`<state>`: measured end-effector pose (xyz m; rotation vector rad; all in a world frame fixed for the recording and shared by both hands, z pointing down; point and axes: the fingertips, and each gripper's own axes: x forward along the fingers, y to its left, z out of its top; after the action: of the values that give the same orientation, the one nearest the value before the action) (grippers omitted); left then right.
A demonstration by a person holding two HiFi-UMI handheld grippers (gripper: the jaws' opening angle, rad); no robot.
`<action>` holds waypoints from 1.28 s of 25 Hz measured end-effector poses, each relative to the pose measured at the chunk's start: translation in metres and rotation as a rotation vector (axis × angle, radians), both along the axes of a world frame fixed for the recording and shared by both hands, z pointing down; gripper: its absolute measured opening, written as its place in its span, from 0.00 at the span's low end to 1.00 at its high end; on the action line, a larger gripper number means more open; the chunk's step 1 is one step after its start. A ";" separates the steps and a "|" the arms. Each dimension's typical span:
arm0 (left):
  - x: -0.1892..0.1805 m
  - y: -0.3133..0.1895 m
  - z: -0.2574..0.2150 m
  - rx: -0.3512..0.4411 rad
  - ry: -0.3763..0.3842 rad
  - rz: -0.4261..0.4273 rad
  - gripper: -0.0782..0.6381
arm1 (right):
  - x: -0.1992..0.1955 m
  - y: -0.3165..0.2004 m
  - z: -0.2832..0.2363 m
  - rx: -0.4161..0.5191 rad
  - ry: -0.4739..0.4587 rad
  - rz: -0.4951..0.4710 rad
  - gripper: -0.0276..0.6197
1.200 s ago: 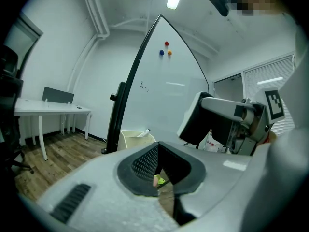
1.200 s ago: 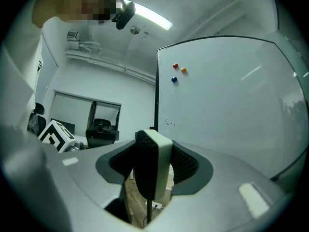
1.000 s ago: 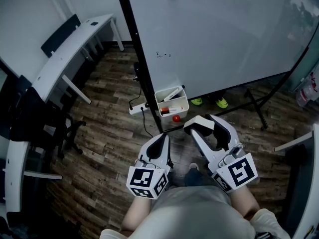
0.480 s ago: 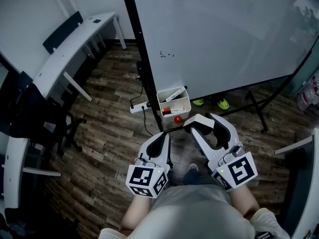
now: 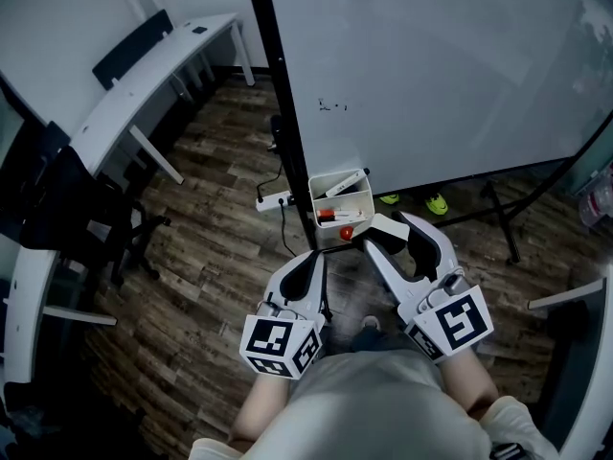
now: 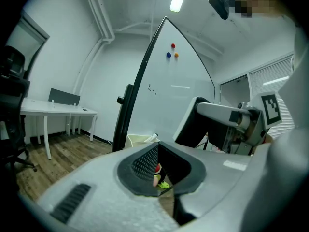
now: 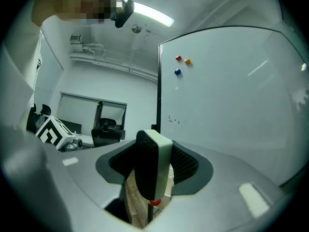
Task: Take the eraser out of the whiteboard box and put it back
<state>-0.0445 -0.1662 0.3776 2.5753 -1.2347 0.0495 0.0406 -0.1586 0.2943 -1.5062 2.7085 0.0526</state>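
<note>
Closer to the whiteboard box (image 5: 359, 199) now, right gripper (image 5: 402, 242) clamps the eraser (image 7: 153, 170)

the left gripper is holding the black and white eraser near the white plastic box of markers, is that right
No. The black and white eraser is in the fingers of the right gripper, not the left gripper, which is empty; the right gripper view shows it. It is near the white plastic box of markers.

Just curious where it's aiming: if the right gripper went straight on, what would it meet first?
Probably the box on the whiteboard. The eraser held in the right gripper would touch it first, though depth is unclear.
</note>
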 end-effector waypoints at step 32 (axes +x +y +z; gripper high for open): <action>-0.009 -0.036 0.014 -0.040 -0.014 -0.213 0.11 | -0.011 -0.084 0.040 -0.066 0.064 -0.230 0.38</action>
<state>-0.0540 -0.2024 0.3915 2.3990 -1.4904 0.0471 0.0300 -0.2422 0.3347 -1.2170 2.9426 0.0035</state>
